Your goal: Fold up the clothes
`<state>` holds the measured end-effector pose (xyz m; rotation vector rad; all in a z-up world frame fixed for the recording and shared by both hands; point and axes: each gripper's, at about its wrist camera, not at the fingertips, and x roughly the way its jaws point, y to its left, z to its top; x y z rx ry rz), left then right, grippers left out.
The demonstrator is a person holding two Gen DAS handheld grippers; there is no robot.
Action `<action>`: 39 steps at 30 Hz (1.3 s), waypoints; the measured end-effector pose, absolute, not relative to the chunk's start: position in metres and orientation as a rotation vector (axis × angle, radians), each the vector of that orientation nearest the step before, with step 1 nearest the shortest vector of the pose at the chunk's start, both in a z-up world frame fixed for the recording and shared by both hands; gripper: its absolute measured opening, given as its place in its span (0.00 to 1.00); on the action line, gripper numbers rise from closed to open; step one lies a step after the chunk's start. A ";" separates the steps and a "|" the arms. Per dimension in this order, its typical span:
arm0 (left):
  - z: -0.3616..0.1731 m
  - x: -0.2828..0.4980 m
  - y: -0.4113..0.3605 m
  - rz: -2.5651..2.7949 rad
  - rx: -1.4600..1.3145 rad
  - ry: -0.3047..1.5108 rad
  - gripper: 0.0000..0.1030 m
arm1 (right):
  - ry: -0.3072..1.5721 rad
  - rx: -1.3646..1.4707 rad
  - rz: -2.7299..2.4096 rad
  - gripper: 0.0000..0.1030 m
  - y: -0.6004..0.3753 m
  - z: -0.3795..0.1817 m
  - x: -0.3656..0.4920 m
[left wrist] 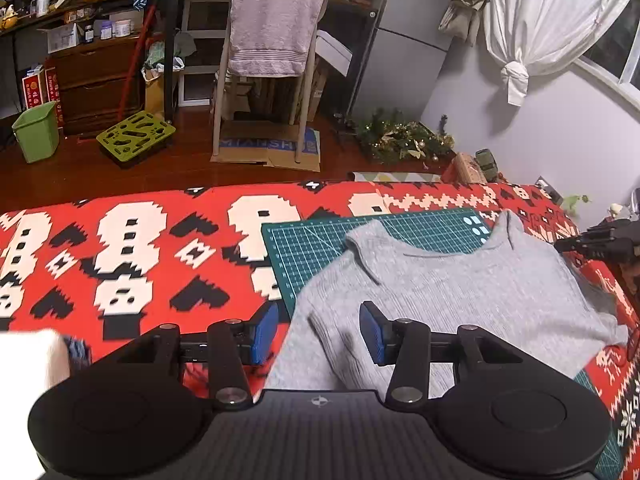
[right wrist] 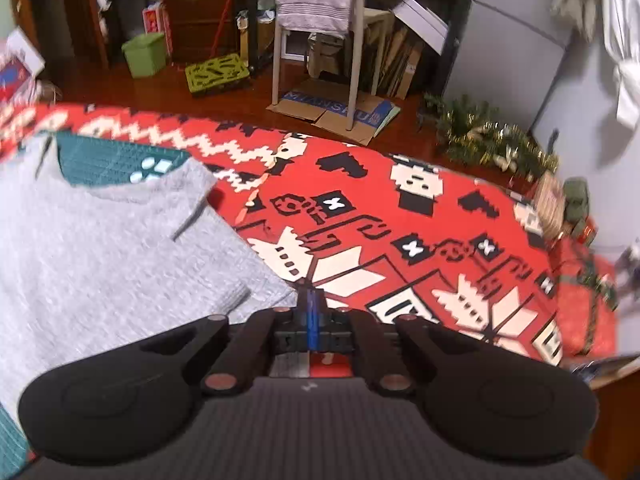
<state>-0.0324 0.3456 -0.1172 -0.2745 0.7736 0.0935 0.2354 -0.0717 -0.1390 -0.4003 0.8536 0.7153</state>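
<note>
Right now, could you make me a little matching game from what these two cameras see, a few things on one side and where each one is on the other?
Things:
1. grey sweater
2. towel
3. green bin
4. white curtain

Places:
A. on the floor by the wooden drawers
B. tied in a knot by the window
C. partly on the green cutting mat
D. draped over the chair back

Pairs: 1-C, 2-D, 3-A, 4-B

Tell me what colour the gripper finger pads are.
Blue pads; clearest in the left wrist view, where the left gripper is open.
</note>
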 end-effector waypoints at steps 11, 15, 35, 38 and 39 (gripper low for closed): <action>-0.118 -0.079 0.322 0.039 -0.430 0.815 0.43 | 0.942 -0.148 0.768 0.21 -0.126 -0.104 0.165; -0.123 -0.105 0.303 0.026 -0.457 0.840 0.43 | 0.971 -0.041 0.750 0.21 -0.149 -0.108 0.128; -0.137 -0.115 0.280 0.013 -0.466 0.846 0.03 | 0.978 -0.016 0.771 0.03 -0.144 -0.126 0.114; -0.126 -0.123 0.288 -0.016 -0.484 0.817 0.03 | 0.979 0.049 0.784 0.02 -0.154 -0.113 0.111; -0.122 -0.127 0.292 -0.023 -0.502 0.807 0.03 | 0.980 0.084 0.790 0.02 -0.159 -0.108 0.110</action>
